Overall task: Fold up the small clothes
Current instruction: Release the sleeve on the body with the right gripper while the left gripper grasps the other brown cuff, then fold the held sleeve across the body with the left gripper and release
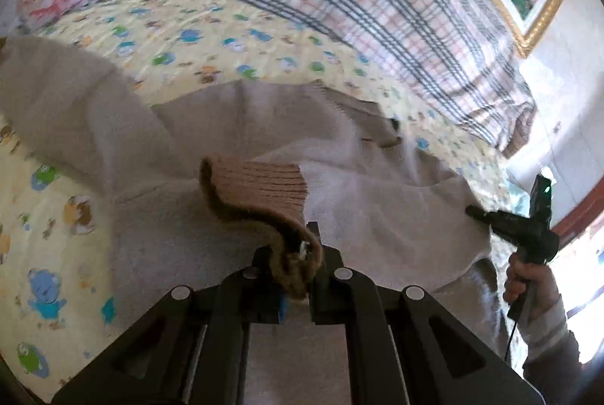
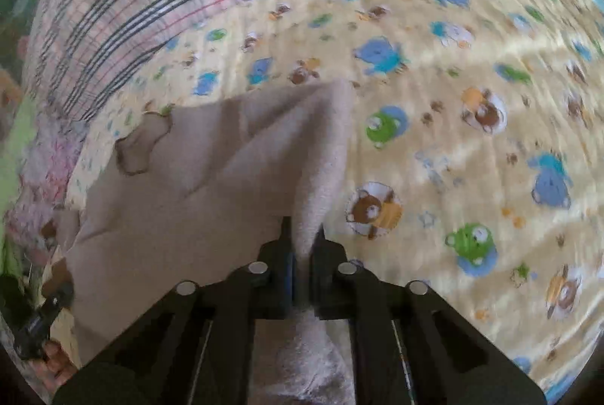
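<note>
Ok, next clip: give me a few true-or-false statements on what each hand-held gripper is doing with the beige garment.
1. The left hand-held gripper is shut on the brown ribbed cuff. True.
2. The right hand-held gripper hangs open above the bedding. False: it pinches a fold of the beige garment.
3. The garment lies on a yellow cartoon-bear sheet. True.
4. The garment is already folded into a neat square. False: it is spread out and rumpled.
</note>
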Available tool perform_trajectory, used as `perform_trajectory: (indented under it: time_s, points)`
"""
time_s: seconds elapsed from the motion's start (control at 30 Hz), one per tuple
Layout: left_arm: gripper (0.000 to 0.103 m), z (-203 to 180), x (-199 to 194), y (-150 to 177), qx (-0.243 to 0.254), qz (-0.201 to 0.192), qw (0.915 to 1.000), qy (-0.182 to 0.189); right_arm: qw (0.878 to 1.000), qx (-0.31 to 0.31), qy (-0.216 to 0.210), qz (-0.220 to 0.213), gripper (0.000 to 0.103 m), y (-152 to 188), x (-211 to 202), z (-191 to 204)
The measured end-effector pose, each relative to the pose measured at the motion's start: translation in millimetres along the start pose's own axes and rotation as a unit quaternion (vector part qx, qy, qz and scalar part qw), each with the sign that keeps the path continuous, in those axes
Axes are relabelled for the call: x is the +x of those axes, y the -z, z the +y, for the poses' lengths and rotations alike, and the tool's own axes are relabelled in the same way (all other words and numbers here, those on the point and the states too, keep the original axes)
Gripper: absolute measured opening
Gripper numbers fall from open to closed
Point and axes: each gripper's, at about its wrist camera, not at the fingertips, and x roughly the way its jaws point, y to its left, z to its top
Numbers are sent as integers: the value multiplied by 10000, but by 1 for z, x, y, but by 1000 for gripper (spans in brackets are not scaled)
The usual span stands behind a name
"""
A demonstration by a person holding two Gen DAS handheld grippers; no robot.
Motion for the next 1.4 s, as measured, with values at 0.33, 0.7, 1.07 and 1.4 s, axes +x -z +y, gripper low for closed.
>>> perform_trajectory:
  time_s: [0.33, 0.7, 1.07, 1.4]
  points:
    - [8, -11, 41, -3, 245, 298, 9991, -169, 9978, -222, 537, -320, 7, -14, -16, -25]
    - [22, 32, 1, 5, -175, 54, 9986, -496, 9953, 447, 444, -741, 21, 12, -39, -28]
    - [42, 100, -55, 13, -1059, -272, 9914, -719, 9949, 108, -899, -440, 32, 80, -49, 55]
    - [42, 217, -87, -27, -2386, -926, 9582, -1282, 9897, -263, -1407, 74, 32, 133, -41, 109]
